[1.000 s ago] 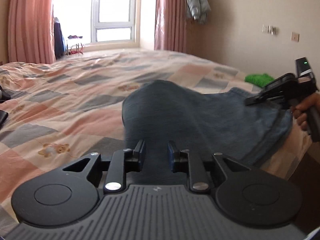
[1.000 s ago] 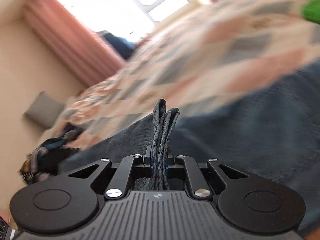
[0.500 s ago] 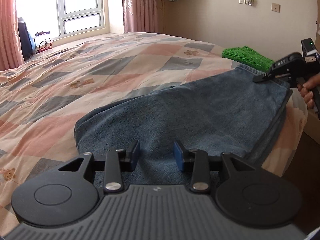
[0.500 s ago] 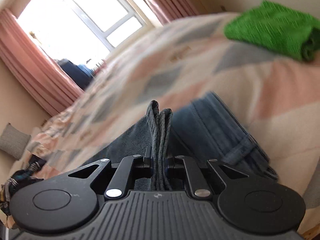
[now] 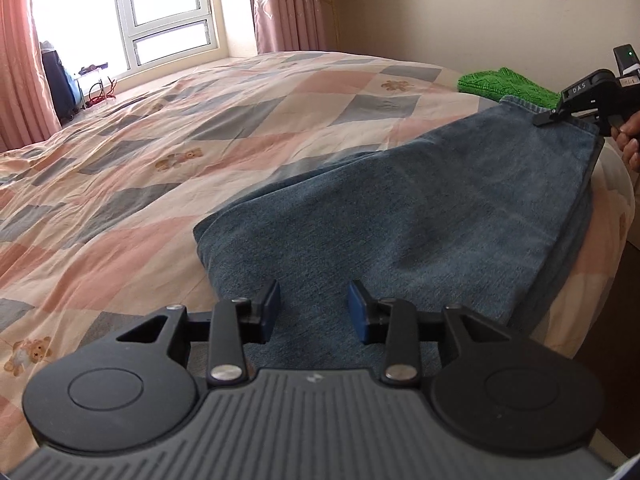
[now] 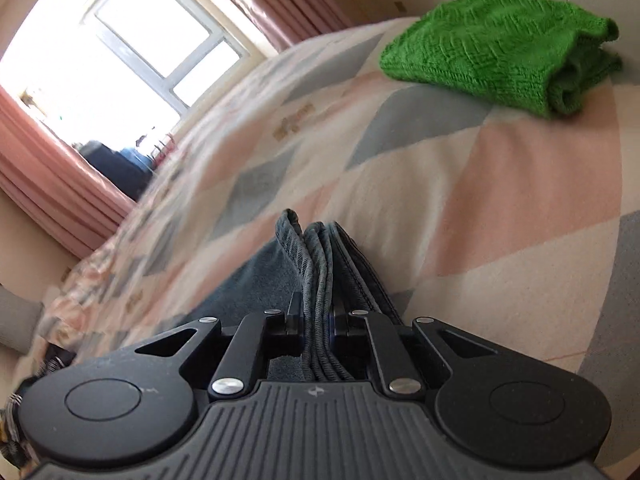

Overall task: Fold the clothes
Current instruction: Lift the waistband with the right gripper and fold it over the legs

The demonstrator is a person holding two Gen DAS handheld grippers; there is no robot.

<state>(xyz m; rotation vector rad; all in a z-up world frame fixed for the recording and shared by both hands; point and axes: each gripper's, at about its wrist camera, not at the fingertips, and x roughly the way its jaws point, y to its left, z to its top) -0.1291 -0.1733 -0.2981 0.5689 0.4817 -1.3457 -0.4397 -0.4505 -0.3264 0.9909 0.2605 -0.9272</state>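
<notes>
So the folded jeans (image 5: 420, 216) sit near the right edge of the bed (image 5: 200, 128), with their right side hanging a bit over that edge in the lower right of the left wrist frame. Loads of bare patchwork quilt stretches off to the left and up toward the window (image 5: 160, 12), so that side is wide open. The left gripper (image 5: 314, 310) hovers at the bottom centre with its jaws spread wide, nothing between them, denim right under and ahead of the fingertips. The right gripper (image 6: 316, 322) is clamped tight on a bunched stack of denim hems, which stick up between its fingers mid-frame. Left view shows it pinching the jeans' far corner at the upper right. Only the right view properly shows the folded green knit (image 6: 500, 48) in its upper right, well apart from the jeans; the left view just catches a sliver behind the denim
</notes>
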